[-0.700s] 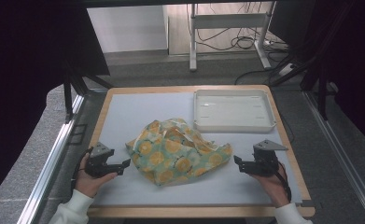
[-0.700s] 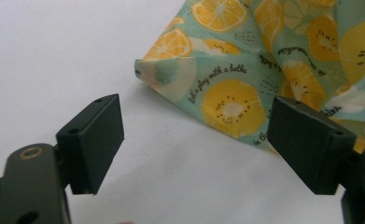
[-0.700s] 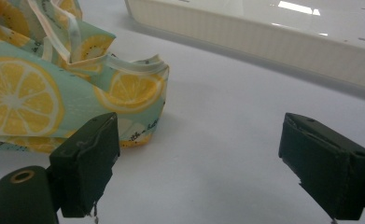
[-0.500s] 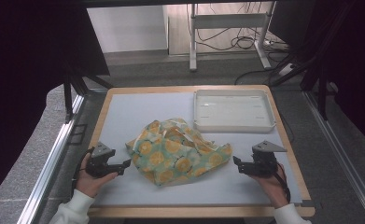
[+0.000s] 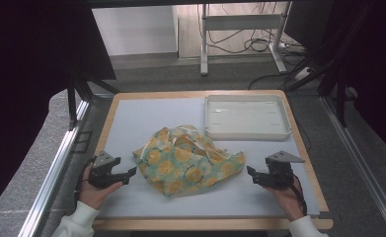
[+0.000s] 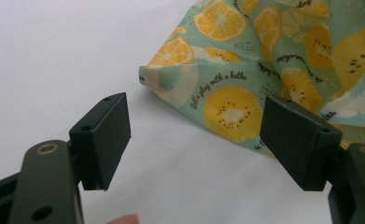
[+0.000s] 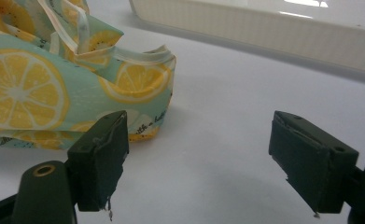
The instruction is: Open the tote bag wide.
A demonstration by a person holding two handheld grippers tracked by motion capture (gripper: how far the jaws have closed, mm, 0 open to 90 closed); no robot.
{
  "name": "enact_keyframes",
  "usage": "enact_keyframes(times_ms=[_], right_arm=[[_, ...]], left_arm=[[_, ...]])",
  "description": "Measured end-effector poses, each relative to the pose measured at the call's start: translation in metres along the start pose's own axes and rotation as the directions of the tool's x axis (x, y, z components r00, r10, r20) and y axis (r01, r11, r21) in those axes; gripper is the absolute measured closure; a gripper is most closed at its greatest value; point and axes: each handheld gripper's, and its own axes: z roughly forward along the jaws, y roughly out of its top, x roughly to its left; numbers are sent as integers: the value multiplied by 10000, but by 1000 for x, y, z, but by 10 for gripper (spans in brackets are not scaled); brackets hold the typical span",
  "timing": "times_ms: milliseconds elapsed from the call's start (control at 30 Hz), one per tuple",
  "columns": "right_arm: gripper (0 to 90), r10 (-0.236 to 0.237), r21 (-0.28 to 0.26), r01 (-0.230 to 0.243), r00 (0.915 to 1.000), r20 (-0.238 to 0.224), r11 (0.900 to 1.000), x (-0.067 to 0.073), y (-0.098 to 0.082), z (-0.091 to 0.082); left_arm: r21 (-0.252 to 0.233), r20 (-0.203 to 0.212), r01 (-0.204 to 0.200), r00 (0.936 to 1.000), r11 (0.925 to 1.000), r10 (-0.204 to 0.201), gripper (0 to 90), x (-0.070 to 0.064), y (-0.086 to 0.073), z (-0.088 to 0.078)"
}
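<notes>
A crumpled teal cloth [image 5: 188,160] printed with lemon and kiwi slices lies in the middle of the pale mat. My left gripper [image 5: 129,174] rests on the mat just left of the cloth's corner [image 6: 171,79], jaws open with nothing between them. On the other side my right gripper [image 5: 252,174] sits close to the cloth's right corner [image 7: 147,74], also open and empty. A hand holds each gripper from the near edge. The cloth's white straps [image 7: 68,28] lie on top of its folds.
A shallow white tray [image 5: 246,117] stands at the back right of the mat, and its near wall [image 7: 273,32] is beyond my right gripper. The wooden table edge [image 5: 205,223] runs along the front. Metal rails flank the table.
</notes>
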Motion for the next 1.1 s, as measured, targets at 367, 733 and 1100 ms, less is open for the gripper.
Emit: enact_keyframes(times_ms=[367, 733, 1100], right_arm=[[222, -221, 82, 220, 9997, 98, 9997, 3, -1, 3], [237, -9, -85, 11, 9997, 249, 10000, 2, -1, -3], [241, 26, 69, -28, 9995, 307, 10000, 3, -3, 0]], left_arm=[[130, 99, 141, 9999, 9998, -142, 242, 1, 3, -3], [-158, 244, 158, 9996, 9997, -154, 254, -3, 11, -16], [-508, 433, 34, 9991, 9987, -12, 266, -6, 23, -28]])
